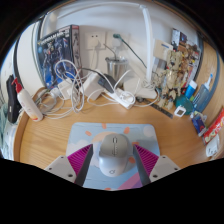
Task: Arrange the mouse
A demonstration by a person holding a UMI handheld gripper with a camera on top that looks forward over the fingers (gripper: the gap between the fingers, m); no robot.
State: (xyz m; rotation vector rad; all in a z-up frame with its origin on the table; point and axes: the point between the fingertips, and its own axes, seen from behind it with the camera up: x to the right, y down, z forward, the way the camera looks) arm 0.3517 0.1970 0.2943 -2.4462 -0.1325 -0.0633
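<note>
A light grey mouse (pixel 112 156) sits between my fingers, and both pink pads press against its sides. My gripper (pixel 113 150) is shut on it. The mouse is over a pastel patterned mouse mat (pixel 92 133) that lies on the wooden desk (pixel 45 140). I cannot tell whether the mouse rests on the mat or hangs just above it. The mouse's rear end is hidden below the fingers.
Beyond the mat lie a white power strip (pixel 122 99) and tangled white cables (pixel 68 86). A blue box (pixel 57 50) leans on the wall behind them. Small bottles and figures (pixel 183 95) crowd the right side, and a red-and-dark object (pixel 12 97) stands at the left.
</note>
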